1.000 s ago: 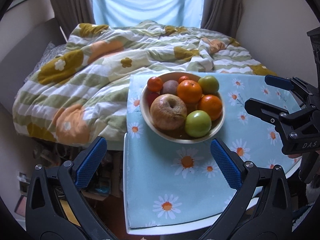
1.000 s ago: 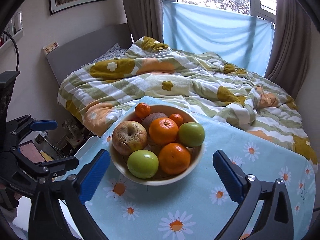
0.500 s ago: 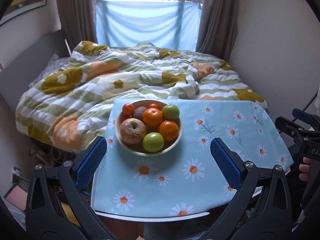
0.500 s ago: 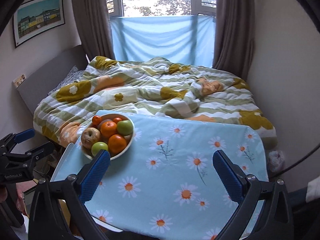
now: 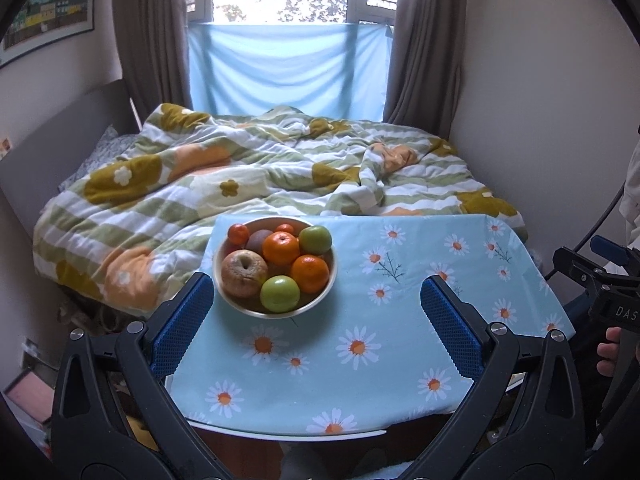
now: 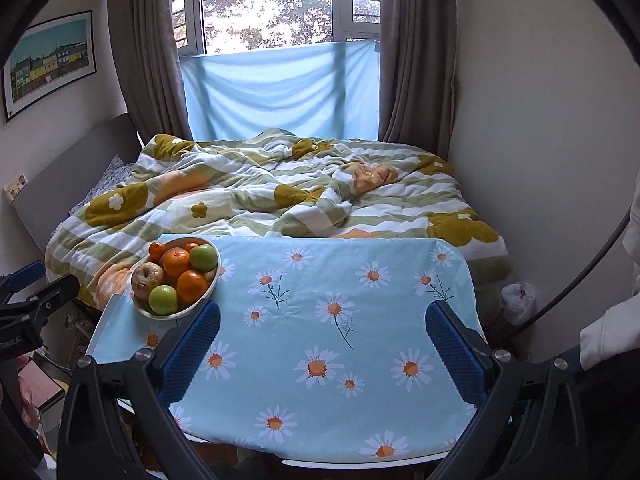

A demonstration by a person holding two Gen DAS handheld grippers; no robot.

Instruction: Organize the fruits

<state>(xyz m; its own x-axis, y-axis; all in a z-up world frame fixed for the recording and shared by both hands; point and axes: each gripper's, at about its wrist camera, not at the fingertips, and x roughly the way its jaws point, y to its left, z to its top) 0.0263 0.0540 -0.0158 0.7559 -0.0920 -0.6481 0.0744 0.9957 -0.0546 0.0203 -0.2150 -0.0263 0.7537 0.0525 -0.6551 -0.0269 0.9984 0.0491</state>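
Though piled fruit hides lower pieces in bowl (image 5: 224, 280), both hand-held grippers (image 5: 316, 316) (image 6: 322, 336) agape, empty.

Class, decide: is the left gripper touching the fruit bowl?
Apart. The right wrist view shows the left gripper held off the table's left side, floor visible between it and the fruit bowl.

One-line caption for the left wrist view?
Open left tongs face a fruit bowl on the daisy tablecloth.

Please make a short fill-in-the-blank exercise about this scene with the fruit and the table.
1. All the fruit lies in a ____ on the table.
2. The two apples nearest the window and the camera are ____ in colour.
3. The tablecloth is printed with ____.
4. The jaws of both grippers stand ____.

Missing words: bowl; green; daisies; open
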